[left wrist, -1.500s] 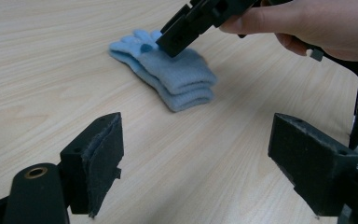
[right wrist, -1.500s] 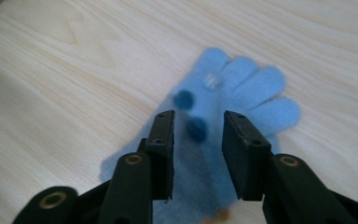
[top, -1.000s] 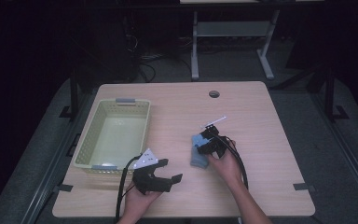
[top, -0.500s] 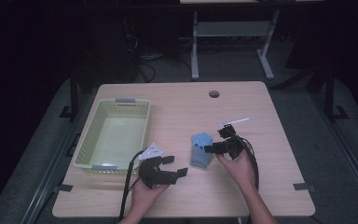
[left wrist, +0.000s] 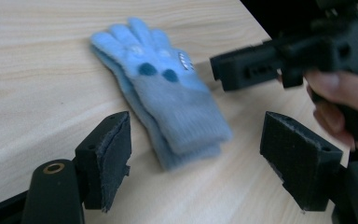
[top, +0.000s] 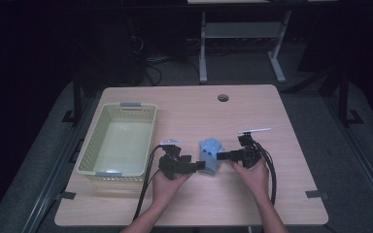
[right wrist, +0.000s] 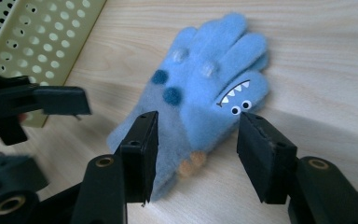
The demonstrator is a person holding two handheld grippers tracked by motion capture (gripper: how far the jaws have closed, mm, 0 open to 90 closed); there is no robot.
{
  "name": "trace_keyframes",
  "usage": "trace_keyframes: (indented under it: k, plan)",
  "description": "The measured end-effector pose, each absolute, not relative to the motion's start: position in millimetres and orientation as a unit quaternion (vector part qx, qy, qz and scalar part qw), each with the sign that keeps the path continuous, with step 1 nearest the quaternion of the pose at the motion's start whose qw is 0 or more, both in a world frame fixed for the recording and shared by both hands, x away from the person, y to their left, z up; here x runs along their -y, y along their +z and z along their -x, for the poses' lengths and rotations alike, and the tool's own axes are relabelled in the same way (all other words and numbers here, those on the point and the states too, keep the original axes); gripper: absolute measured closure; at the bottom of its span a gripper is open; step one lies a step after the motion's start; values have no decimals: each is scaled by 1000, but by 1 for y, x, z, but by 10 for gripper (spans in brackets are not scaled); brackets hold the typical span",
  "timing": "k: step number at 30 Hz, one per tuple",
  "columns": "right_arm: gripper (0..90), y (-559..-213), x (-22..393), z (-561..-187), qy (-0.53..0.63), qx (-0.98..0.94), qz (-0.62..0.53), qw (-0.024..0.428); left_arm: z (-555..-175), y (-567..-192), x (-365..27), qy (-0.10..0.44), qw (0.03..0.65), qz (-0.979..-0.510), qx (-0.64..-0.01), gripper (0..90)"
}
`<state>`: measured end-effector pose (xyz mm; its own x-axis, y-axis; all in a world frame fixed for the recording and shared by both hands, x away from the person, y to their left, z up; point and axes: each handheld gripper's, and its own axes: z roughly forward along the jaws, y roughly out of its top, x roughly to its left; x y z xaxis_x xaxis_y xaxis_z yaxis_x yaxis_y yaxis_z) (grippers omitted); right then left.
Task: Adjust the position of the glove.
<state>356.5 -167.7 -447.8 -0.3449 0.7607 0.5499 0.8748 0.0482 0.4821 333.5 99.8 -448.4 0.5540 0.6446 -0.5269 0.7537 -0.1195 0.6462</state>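
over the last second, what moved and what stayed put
The right gripper drew back to the right off the glove, then came in again at its right edge. The left gripper swung in to its left edge. Both are open, holding nothing. The glove and basket stayed put.

A dim lab: a bare wooden table (top: 281,194), floor cables (top: 148,60), a metal stand (top: 240,46) behind

My two black grippers (top: 212,164) (top: 222,156), blocky padded jaws, brass-ringed pivot holes, black cables trailing, my forearms bare
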Motion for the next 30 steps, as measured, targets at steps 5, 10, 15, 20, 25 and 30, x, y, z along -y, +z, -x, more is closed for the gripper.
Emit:
trace_keyframes:
  k: [5,10,15,20,25,30]
  plan:
    - [481,-454,165,-358,-400,712,571,84,-349,-457,-99,-96,465,-720,-506,296]
    - [481,-461,165,-358,-401,703,580,91,-355,-467,-99,-127,453,-710,-524,303]
    - [481,-467,167,-357,-404,695,586,103,-358,-471,-98,-145,450,-702,-532,308]
    - [491,-469,166,-357,-406,688,591,112,-362,-476,-98,-162,452,-692,-539,362]
    - [528,-471,165,-357,-408,683,596,112,-363,-477,-98,-161,446,-691,-546,451]
    - [554,-471,161,-356,-404,683,598,113,-363,-480,-95,-174,443,-692,-543,530]
